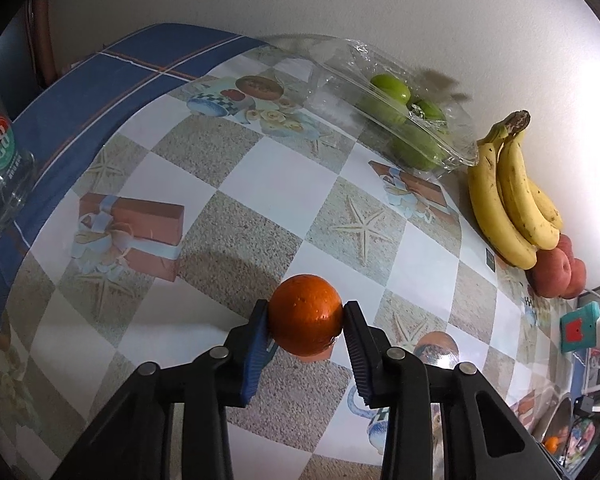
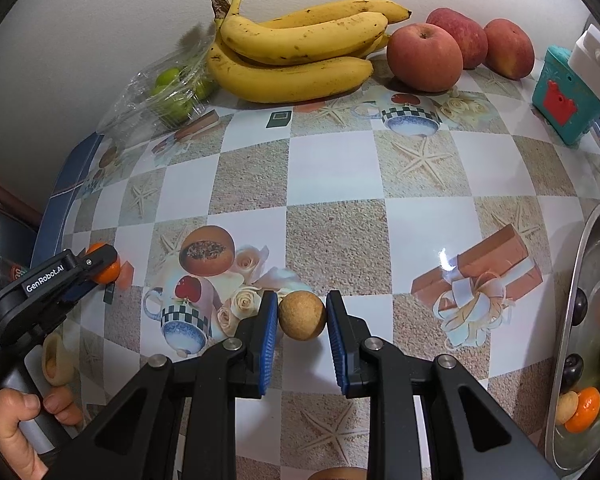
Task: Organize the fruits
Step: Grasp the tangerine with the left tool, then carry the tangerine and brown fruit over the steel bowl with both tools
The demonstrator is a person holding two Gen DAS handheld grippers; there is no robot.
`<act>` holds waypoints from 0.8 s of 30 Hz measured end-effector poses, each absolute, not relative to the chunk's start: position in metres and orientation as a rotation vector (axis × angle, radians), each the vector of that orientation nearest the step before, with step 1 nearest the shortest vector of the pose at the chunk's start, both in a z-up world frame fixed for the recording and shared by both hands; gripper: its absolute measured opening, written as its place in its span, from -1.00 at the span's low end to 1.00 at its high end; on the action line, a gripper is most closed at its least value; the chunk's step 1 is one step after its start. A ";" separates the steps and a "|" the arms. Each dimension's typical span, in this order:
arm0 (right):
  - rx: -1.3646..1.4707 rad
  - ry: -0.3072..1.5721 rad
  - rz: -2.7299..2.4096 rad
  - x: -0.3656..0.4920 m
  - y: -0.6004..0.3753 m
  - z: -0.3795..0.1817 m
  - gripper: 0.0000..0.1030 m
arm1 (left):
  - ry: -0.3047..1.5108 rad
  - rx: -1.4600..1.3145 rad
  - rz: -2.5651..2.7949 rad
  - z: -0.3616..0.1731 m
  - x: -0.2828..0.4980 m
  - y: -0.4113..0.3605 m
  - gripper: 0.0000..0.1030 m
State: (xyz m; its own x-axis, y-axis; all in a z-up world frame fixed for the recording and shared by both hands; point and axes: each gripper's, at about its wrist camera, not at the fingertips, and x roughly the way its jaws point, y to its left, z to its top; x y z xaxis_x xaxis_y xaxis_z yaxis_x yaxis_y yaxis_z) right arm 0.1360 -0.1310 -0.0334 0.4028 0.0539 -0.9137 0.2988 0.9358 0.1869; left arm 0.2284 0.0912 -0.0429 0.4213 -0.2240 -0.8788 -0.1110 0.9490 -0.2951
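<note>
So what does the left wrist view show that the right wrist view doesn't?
Only the left wrist view shows the printed drinking glass at the table's edge.

Only the right wrist view shows the right tool shut on a small tan fruit, and the fruits inside the metal bowl.

Both show the orange in the left tool, the bananas, the apples and the bagged green fruit.

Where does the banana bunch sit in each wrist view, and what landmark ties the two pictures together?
Left wrist view: banana bunch at the right edge, against the wall, stems up, above the red apples.
Right wrist view: banana bunch at top centre, lying along the wall, left of the apples.
Shared landmark: the clear bag of green fruit on the bunch's stem side.
</note>
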 end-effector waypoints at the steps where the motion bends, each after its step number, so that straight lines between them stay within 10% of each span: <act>1: 0.347 1.151 -0.159 0.136 -0.131 -0.033 -0.50 | 1.141 -0.330 -0.073 -0.042 0.228 0.090 -0.24; 24: 0.357 1.134 -0.189 0.111 -0.135 0.004 -0.50 | 1.205 -0.275 -0.092 -0.006 0.190 0.070 -0.24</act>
State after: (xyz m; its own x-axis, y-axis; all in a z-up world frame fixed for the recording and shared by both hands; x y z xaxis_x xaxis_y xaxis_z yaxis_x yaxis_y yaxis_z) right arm 0.1107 -0.1354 0.0035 0.4155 0.0320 -0.9090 0.3259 0.9278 0.1816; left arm 0.1897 0.0700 -0.0056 0.3582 -0.2156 -0.9084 -0.0755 0.9631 -0.2584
